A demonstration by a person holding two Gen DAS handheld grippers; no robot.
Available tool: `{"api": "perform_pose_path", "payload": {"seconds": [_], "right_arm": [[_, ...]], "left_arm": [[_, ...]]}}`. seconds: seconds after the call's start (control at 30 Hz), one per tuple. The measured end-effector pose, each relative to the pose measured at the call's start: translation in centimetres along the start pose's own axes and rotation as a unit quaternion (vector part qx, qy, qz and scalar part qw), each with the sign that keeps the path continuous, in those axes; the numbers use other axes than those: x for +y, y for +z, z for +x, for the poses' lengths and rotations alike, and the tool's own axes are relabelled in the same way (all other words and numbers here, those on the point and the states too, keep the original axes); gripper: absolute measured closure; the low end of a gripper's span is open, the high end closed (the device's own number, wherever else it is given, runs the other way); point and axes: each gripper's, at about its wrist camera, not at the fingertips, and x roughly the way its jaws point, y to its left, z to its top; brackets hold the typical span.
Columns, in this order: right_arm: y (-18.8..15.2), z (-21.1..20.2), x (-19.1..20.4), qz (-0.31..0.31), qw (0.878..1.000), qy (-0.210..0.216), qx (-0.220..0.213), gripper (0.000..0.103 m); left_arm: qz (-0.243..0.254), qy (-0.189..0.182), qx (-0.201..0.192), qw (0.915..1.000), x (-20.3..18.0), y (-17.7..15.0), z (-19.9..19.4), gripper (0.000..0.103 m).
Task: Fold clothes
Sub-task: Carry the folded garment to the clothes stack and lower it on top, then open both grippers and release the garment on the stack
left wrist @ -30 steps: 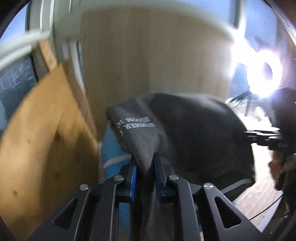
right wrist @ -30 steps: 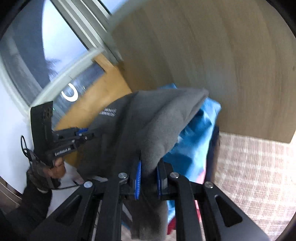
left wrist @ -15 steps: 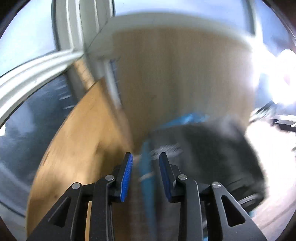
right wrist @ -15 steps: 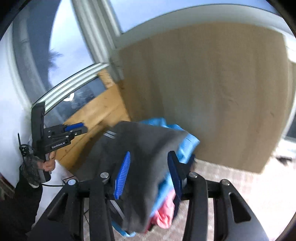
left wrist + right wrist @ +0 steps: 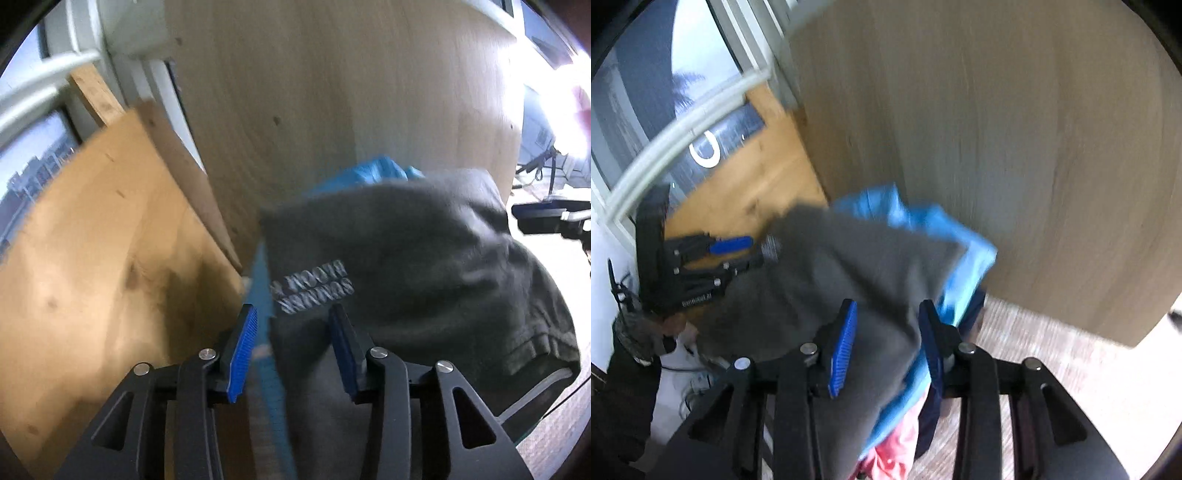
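My left hand-held gripper (image 5: pixel 291 347) is spreading, my right hand-held gripper (image 5: pixel 888 341) narrowing, neither pinching the soft, floppy grey sweatshirt (image 5: pixel 424 266) ahead; I'd grab its hem.

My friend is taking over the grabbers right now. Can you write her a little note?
Left gripper: jaws opening, pinching nothing.
Right gripper: jaws closing, with no grip yet on the cloth in its gap.
The grey garment lies on top of the pile, over a blue garment and a pink one.
Done: grey garment placed on the pile.
Left: whether more clothes wait is out of view.
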Motion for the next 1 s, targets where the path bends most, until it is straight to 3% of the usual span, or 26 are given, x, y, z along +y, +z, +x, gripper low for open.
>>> {"api": "perform_pose_path", "payload": {"seconds": [0.13,0.23,0.33,0.43,0.47,0.57,0.67,0.8,0.87,1.0], "right_arm": [[3.0,1.7,2.6,-0.034,0.999,0.016,-0.008,0.069],[4.0,5.3,4.3,-0.063,0.998,0.011,0.016,0.068],[4.1,7.9,3.6,-0.060,0.997,-0.002,0.039,0.067],[4.8,7.7,1.1,-0.017,0.999,-0.021,0.035,0.065],[4.8,7.0,0.5,-0.007,0.999,-0.037,0.027,0.065],[4.6,3.7,-0.6,0.018,0.999,-0.027,0.003,0.065],[3.6,1.3,1.0,-0.002,1.000,0.005,-0.007,0.063],[2.2,2.8,3.4,-0.048,0.998,-0.008,0.037,0.063],[1.7,3.6,3.2,-0.068,0.995,-0.044,0.057,0.063],[1.1,1.1,2.3,-0.065,0.987,-0.140,0.047,0.063]], "left_arm": [[-0.038,-0.073,-0.030,0.9961,0.9,2.6,-0.2,0.067],[-0.010,-0.098,-0.025,0.9948,-0.7,4.4,2.1,0.066],[0.003,-0.079,0.007,0.9969,-1.5,5.1,5.5,0.065],[-0.016,-0.046,0.024,0.9985,-0.2,5.0,7.4,0.065],[-0.024,-0.031,0.022,0.9990,0.5,5.0,6.9,0.065],[-0.041,0.003,0.007,0.9991,2.2,4.7,4.7,0.069],[-0.043,-0.023,-0.026,0.9985,1.9,2.9,0.4,0.067],[-0.042,-0.076,-0.028,0.9958,0.1,-0.7,-2.3,0.066],[-0.031,-0.063,-0.007,0.9975,-0.8,-3.0,-2.5,0.066],[-0.038,-0.031,0.031,0.9983,-0.6,-7.6,-1.9,0.066]]}}
